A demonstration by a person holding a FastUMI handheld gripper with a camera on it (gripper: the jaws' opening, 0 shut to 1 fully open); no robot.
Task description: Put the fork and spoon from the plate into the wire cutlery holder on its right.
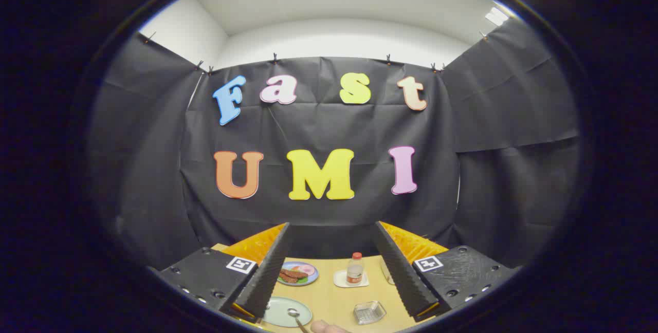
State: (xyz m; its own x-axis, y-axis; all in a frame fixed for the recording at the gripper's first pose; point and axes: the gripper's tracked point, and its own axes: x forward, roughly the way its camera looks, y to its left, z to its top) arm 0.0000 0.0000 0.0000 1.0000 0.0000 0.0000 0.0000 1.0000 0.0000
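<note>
Spoon [294,313] (on plate [277,312]) between open tongs [331,233].

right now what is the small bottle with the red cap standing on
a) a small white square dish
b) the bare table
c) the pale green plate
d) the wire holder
a: the bottle stands upright on a small white square dish, beyond the open jaws of the gripper, apart from the pale green plate and the wire holder.

Spoon [295,314] on plate [280,312] — wire cutlery holder [369,312] to its right.
</note>
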